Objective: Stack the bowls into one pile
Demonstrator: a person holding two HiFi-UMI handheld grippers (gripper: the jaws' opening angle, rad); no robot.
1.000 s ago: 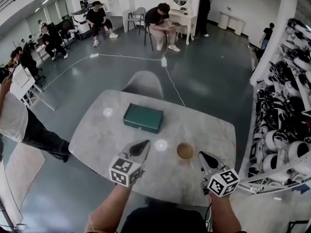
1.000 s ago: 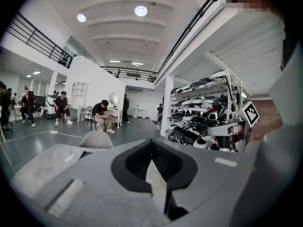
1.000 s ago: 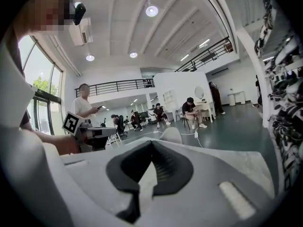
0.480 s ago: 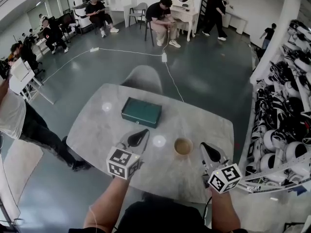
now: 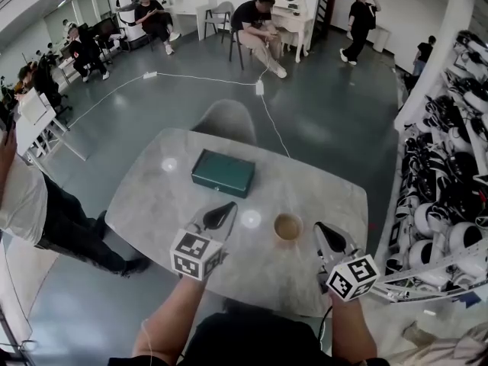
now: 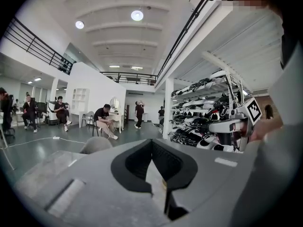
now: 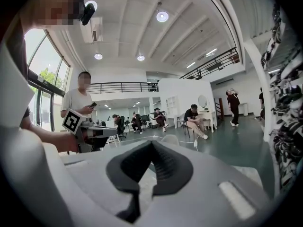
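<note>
Seen from your head camera, a pale marble-patterned bench (image 5: 152, 212) fills the middle of the view. You hold a gripper in each hand just above its near edge. Your left gripper (image 5: 226, 210) is at the left and your right gripper (image 5: 322, 230) at the right, each with its marker cube nearest you. Both point away from you across the bench, roughly level.

In the left gripper view, the black fingers (image 6: 135, 162) meet at their tips with nothing between them. In the right gripper view, that gripper's fingers (image 7: 173, 167) are likewise pressed together and empty.

The tan bowl (image 5: 287, 226) stands on the bench between the two grippers and slightly beyond their tips — closer to the right one, touching neither. From above it reads as one round rim; whether more bowls nest inside it cannot be told.

Farther back on the bench lies a dark green rectangular box (image 5: 223, 172), well apart from the bowl. A grey chair (image 5: 226, 120) stands at the bench's far edge. Shelves of black and white gear (image 5: 450, 174) line the right side of the room — and beyond, on the grey floor (image 5: 328, 113), a seated person (image 5: 255, 25) is among several people.
</note>
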